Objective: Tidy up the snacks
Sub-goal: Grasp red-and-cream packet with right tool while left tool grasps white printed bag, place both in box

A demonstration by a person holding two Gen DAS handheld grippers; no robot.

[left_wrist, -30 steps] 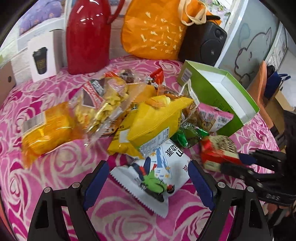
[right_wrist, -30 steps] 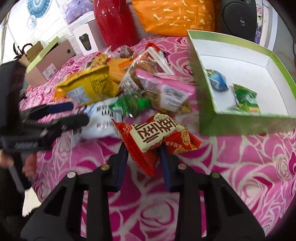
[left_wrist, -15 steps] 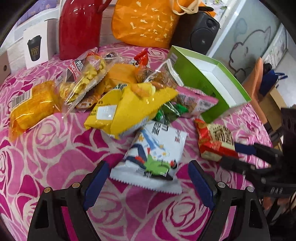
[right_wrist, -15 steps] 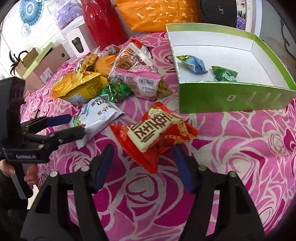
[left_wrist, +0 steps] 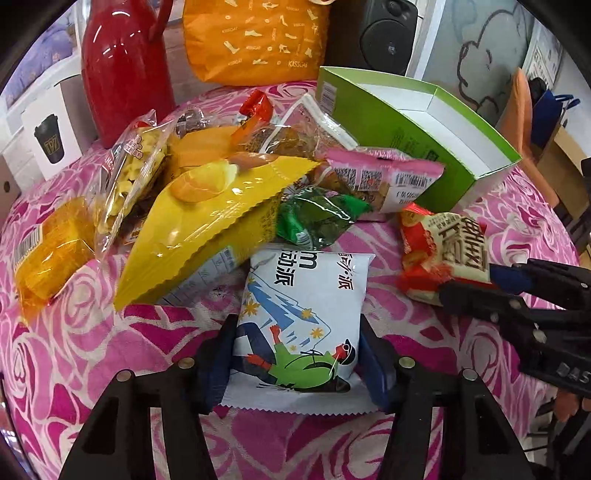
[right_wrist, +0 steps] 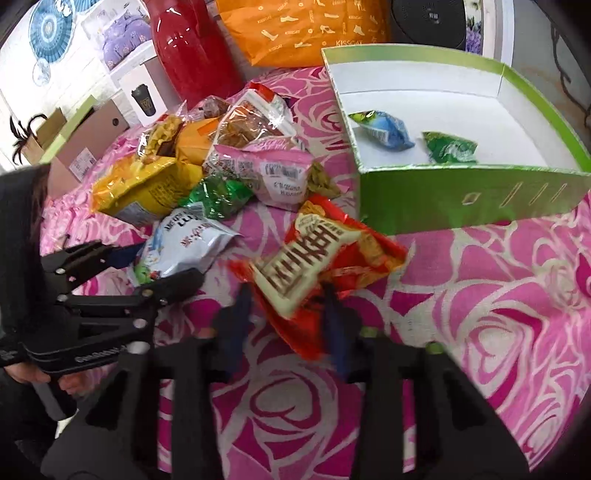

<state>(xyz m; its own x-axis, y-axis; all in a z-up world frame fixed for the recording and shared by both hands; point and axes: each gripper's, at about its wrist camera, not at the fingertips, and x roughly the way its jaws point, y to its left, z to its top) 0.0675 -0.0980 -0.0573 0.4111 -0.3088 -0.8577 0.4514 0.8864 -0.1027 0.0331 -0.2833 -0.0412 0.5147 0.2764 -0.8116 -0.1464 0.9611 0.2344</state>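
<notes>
A white snack packet (left_wrist: 303,314) with a cartoon figure lies on the pink rose tablecloth (left_wrist: 74,350). My left gripper (left_wrist: 295,354) has both blue pads pressed against the packet's sides. To the right, a red-and-cream packet (right_wrist: 306,254) sits tilted between the fingers of my right gripper (right_wrist: 288,317), which grips its near end. The green box (right_wrist: 472,199) with a white inside stands just behind, holding a blue packet (right_wrist: 384,129) and a small green packet (right_wrist: 448,147). The right wrist view is blurred around the fingers.
A pile of snacks fills the middle: a yellow bag (left_wrist: 207,221), a pink packet (left_wrist: 388,177), a green packet (left_wrist: 317,218), clear bags behind. A red jug (left_wrist: 122,74), an orange bag (left_wrist: 255,40) and a speaker (left_wrist: 388,33) line the back edge.
Both grippers stood open half a second ago. The left one has moved forward and closed on the white packet; the right one has closed on the red-and-cream packet, which now sits tilted.
</notes>
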